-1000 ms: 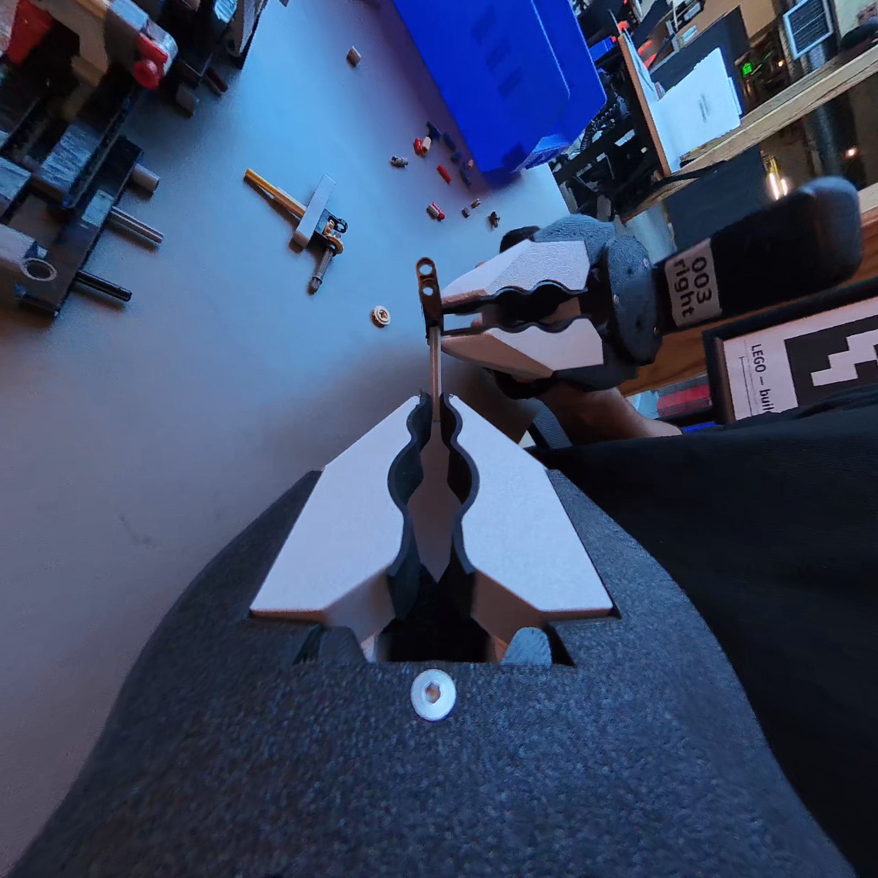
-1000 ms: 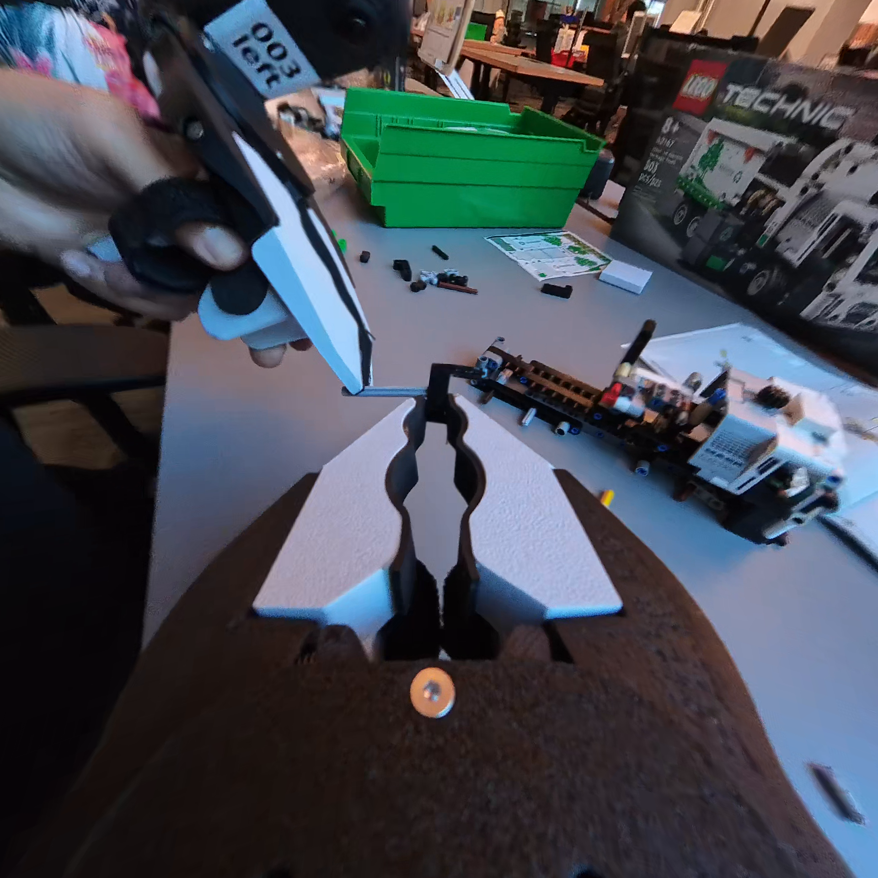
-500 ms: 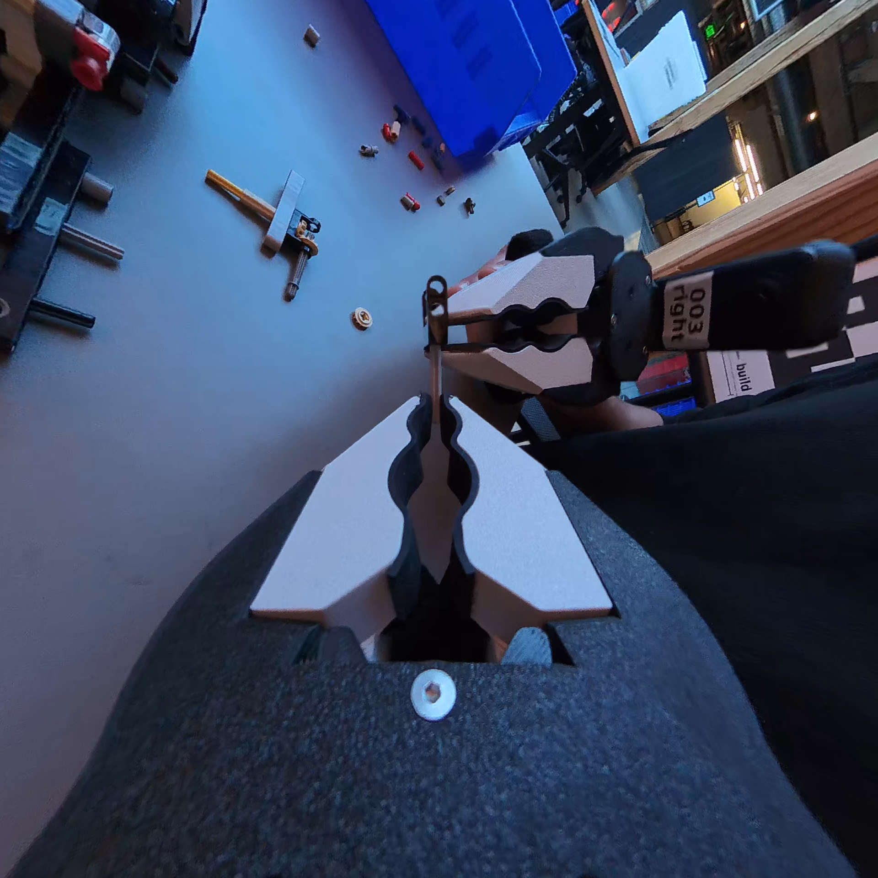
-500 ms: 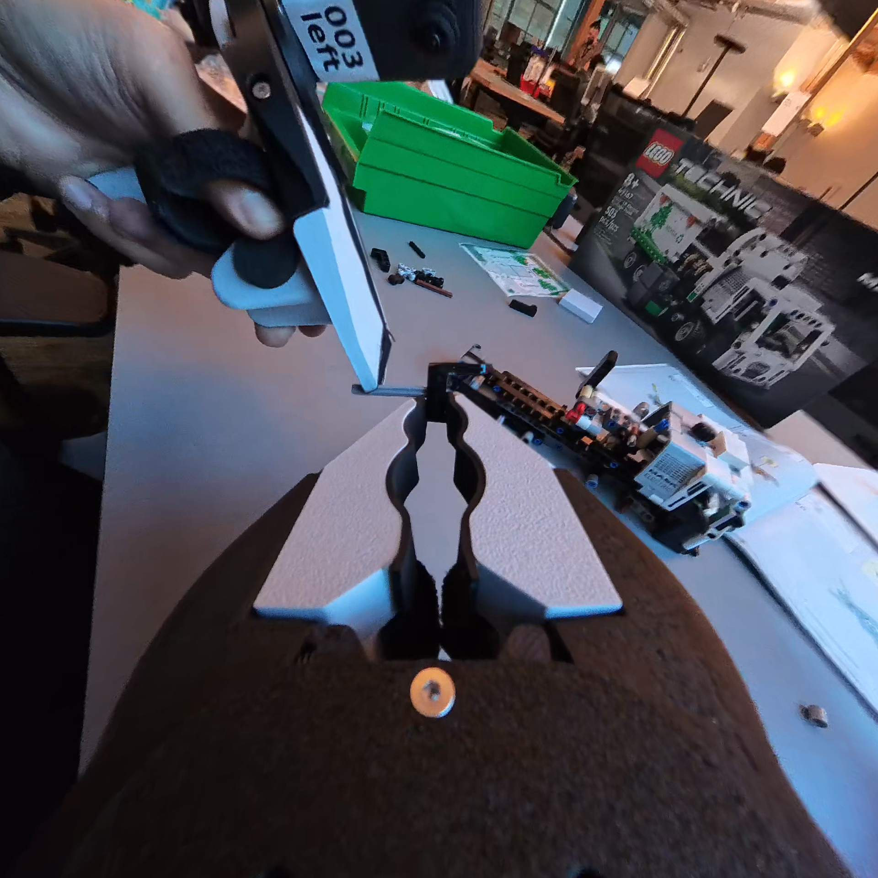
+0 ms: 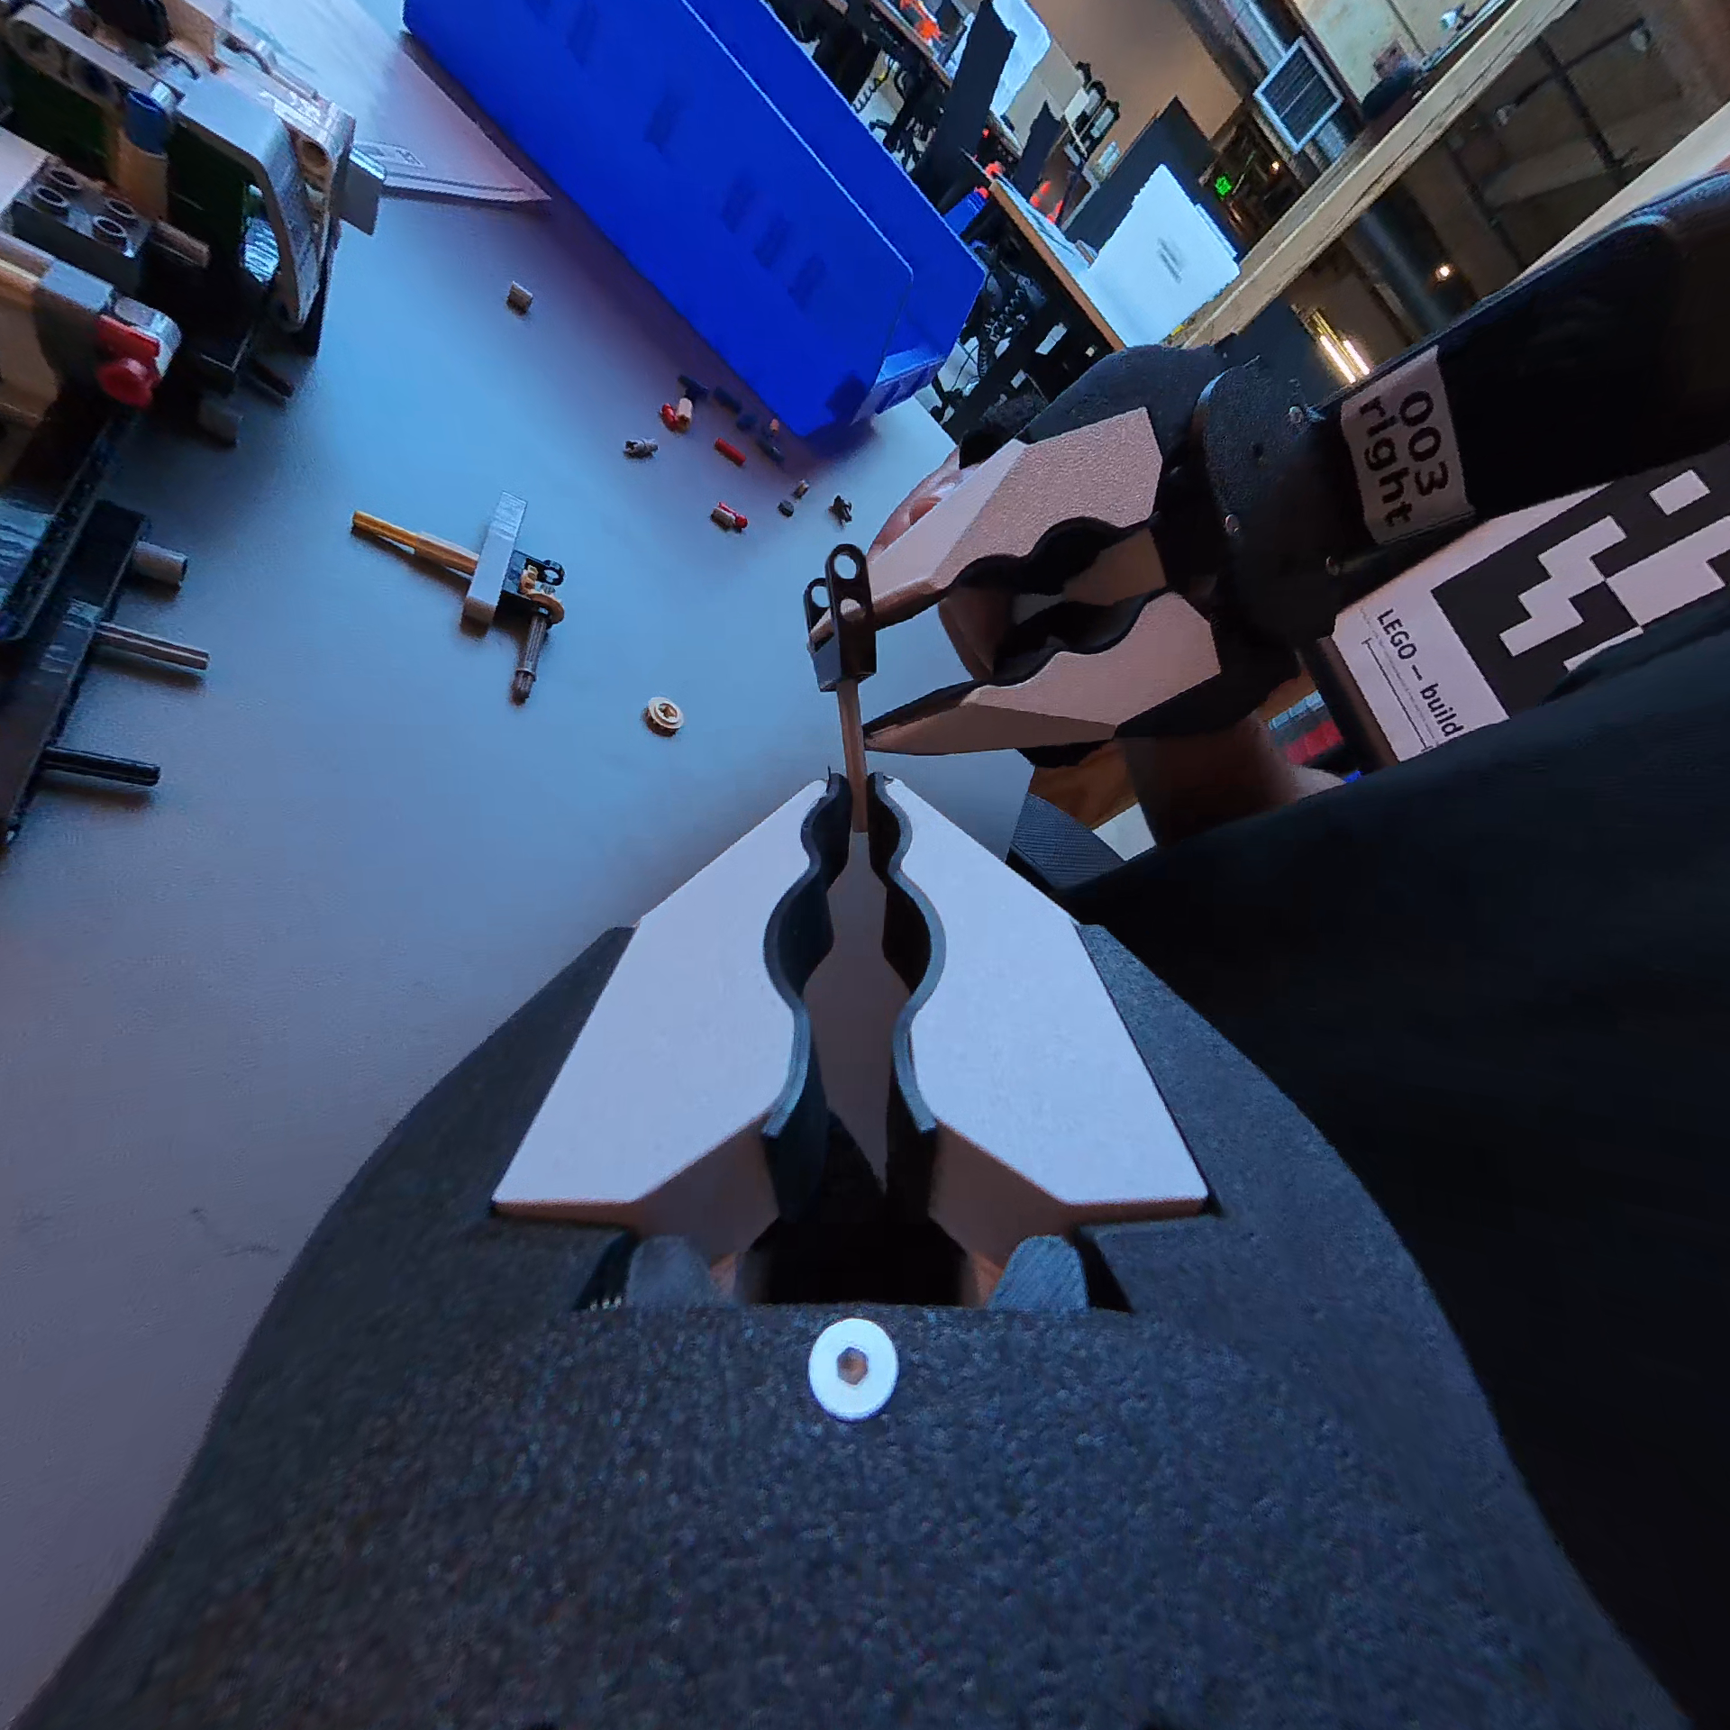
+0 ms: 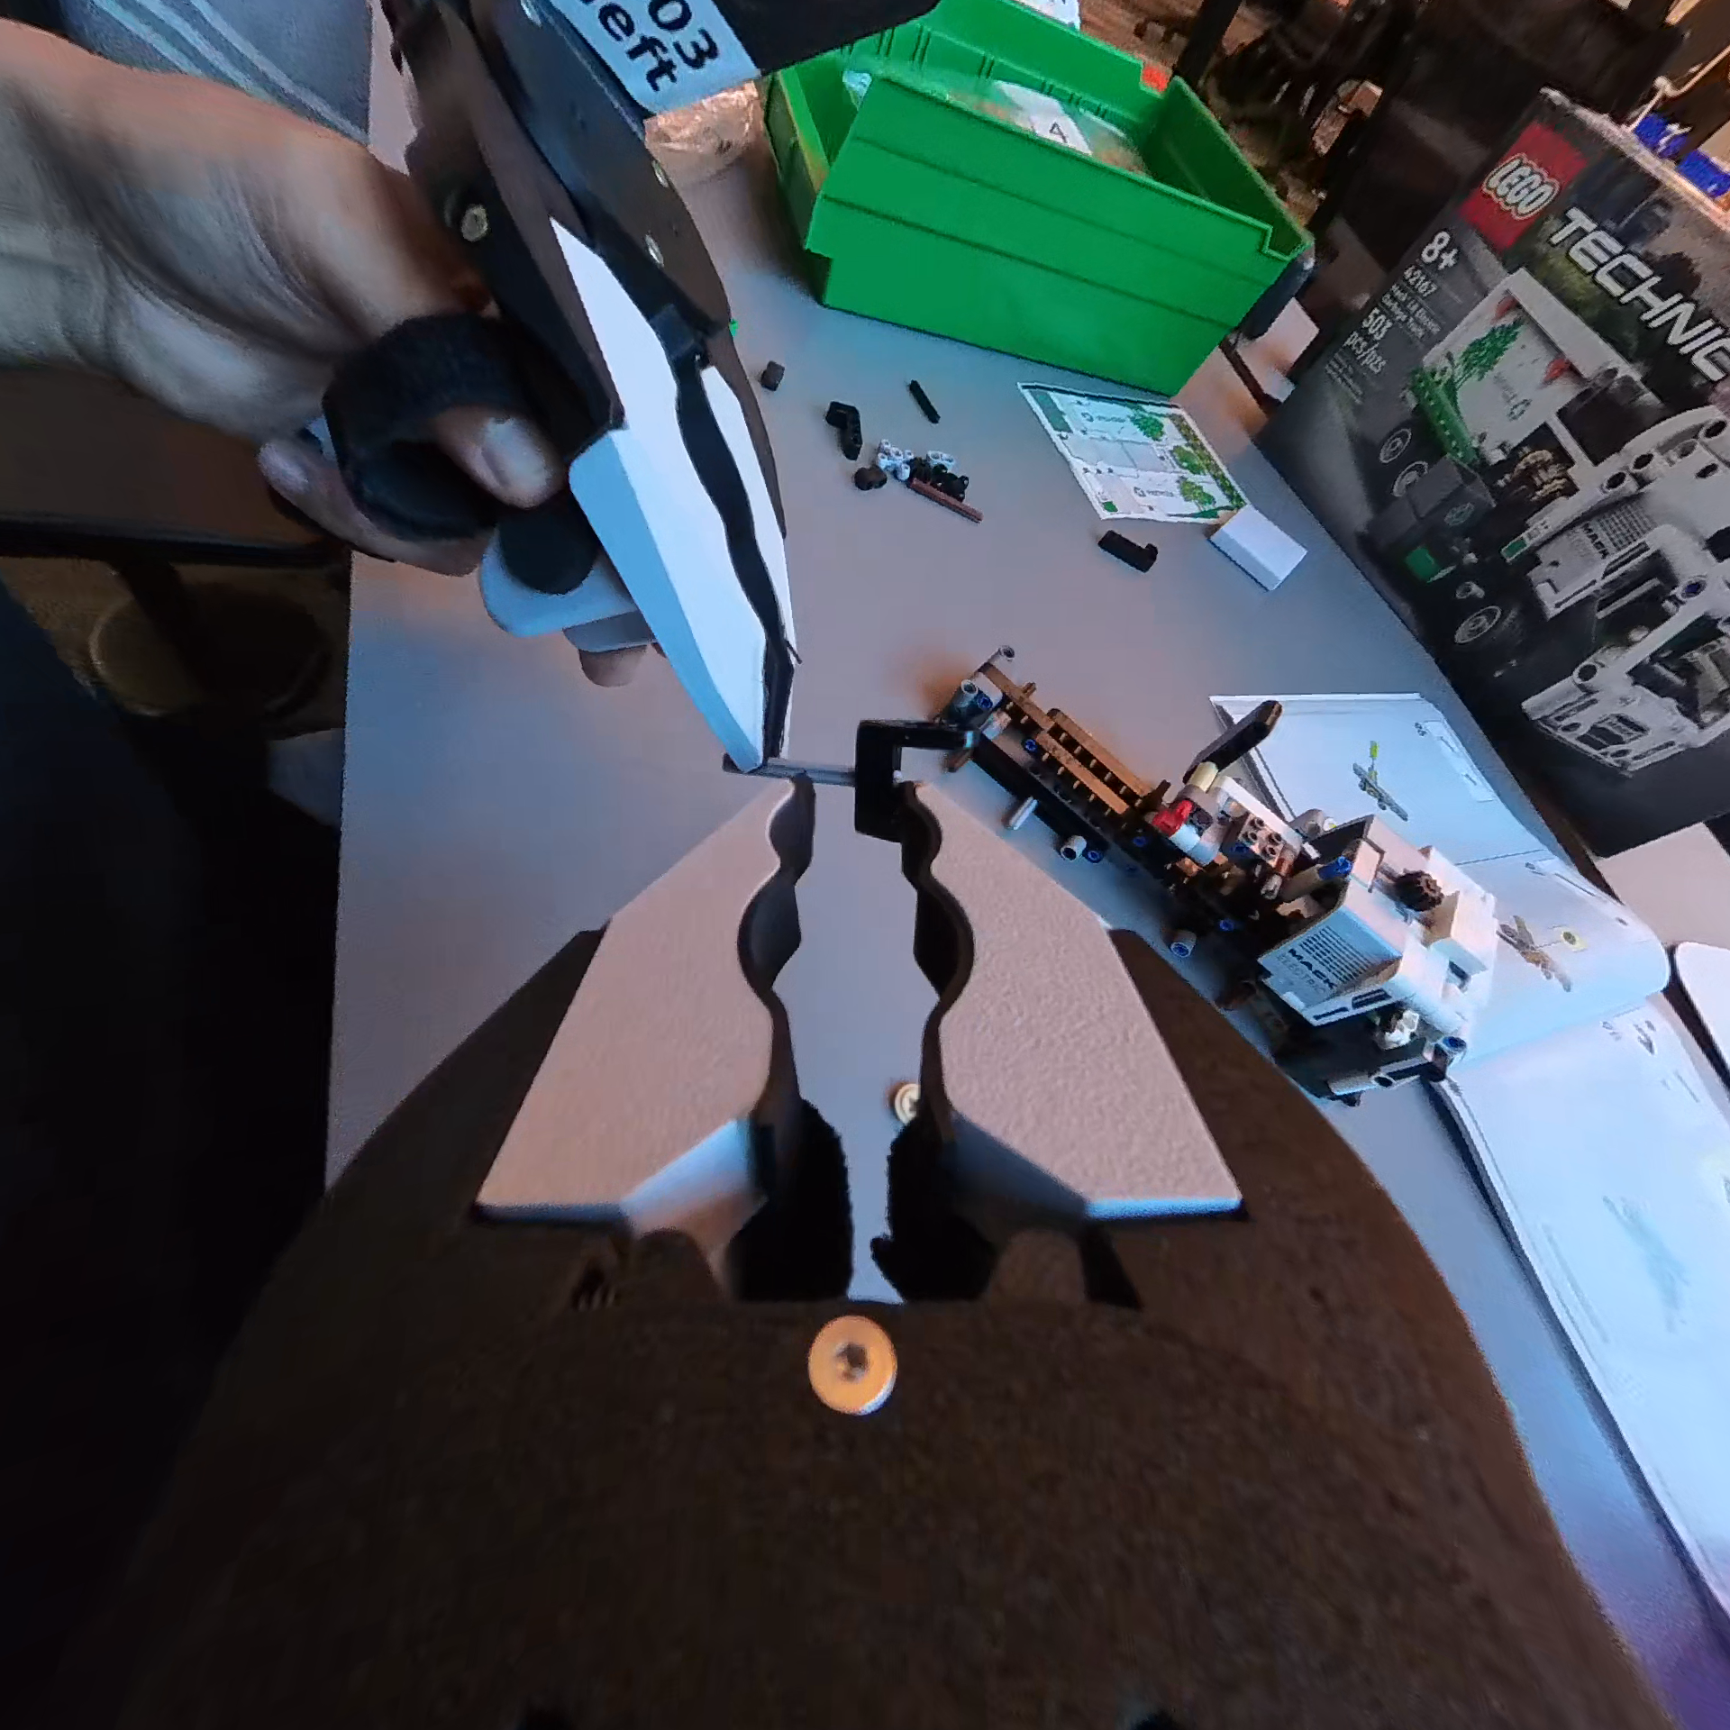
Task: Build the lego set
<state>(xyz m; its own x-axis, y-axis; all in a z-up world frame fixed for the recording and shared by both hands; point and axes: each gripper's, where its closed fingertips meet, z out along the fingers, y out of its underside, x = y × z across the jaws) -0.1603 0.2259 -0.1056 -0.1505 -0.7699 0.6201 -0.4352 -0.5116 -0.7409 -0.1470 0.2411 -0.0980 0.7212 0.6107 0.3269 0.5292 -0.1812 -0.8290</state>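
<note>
My left gripper (image 5: 854, 788) is shut on a thin grey axle (image 5: 850, 740) and holds it above the grey table (image 5: 328, 936). A black forked connector (image 5: 843, 627) sits on the axle's far end. My right gripper (image 6: 857, 800) is open. Its fingers stand apart on either side of the connector (image 6: 880, 777), which lies against the right fingertip (image 6: 922, 814), while the left fingertip is clear of it. The left gripper also shows in the right wrist view (image 6: 763, 740), pinching the axle (image 6: 810, 772). The right gripper shows in the left wrist view (image 5: 847, 688), jaws apart. The partly built truck (image 6: 1217, 861) lies beyond.
A green bin (image 6: 1030, 215), the set's box (image 6: 1545, 421) and an open booklet (image 6: 1591, 1170) ring the truck. A blue bin (image 5: 711, 187), a small sub-assembly (image 5: 496, 571), a tan round piece (image 5: 663, 716) and loose small parts (image 5: 711, 449) lie on the table. Only a small space, under 4 cm, lies between the two pairs of fingers. About 15 cm separates my right fingertips from the partly built truck (image 6: 1217, 861). My left wrist view (image 5: 159, 312) looks at it from another angle.
My right gripper was shut on the black connector and has now opened off it. The left gripper keeps its hold on the axle. Both hands have shifted a little.
</note>
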